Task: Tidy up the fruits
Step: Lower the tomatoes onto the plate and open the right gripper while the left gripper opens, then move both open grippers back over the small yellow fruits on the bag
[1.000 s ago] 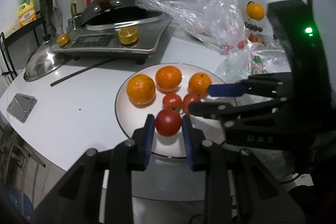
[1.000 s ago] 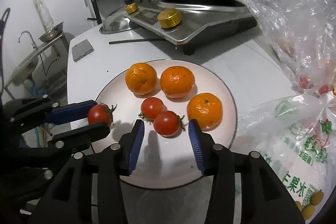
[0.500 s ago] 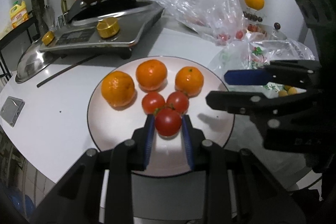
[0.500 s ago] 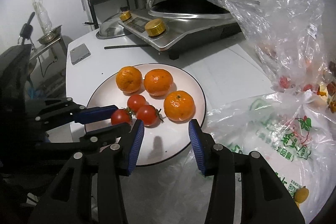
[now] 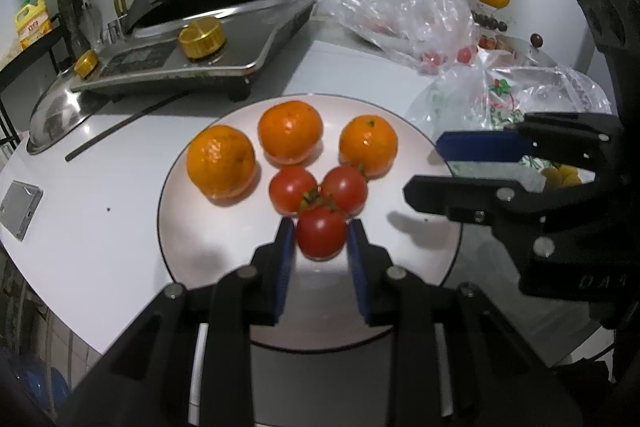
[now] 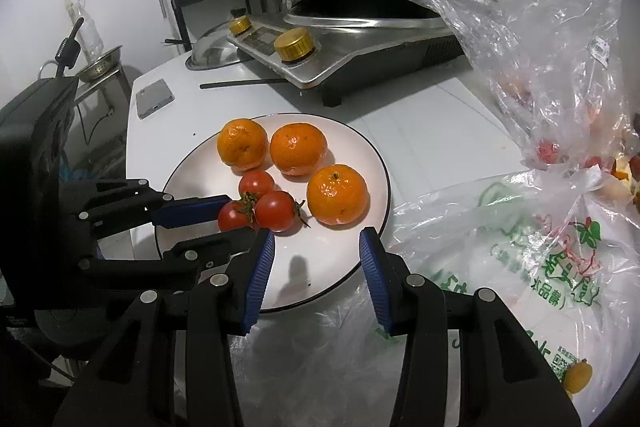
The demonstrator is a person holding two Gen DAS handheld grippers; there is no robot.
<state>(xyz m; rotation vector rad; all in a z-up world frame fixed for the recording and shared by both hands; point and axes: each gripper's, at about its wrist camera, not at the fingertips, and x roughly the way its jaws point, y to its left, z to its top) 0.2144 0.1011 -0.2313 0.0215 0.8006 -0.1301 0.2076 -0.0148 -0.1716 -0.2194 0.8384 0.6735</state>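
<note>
Left gripper (image 5: 321,234) clamps a tomato (image 5: 321,231) over the plate (image 5: 192,247), touching two other tomatoes (image 5: 318,189) below three oranges (image 5: 290,137); right gripper (image 6: 318,247) wide apart, holding nothing, near the plate's edge.

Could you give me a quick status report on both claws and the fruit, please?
Left claw shut on tomato, low over the plate, against two other tomatoes. Right claw open, empty, over the plate's edge. Three oranges plated. Nothing blocking.
</note>
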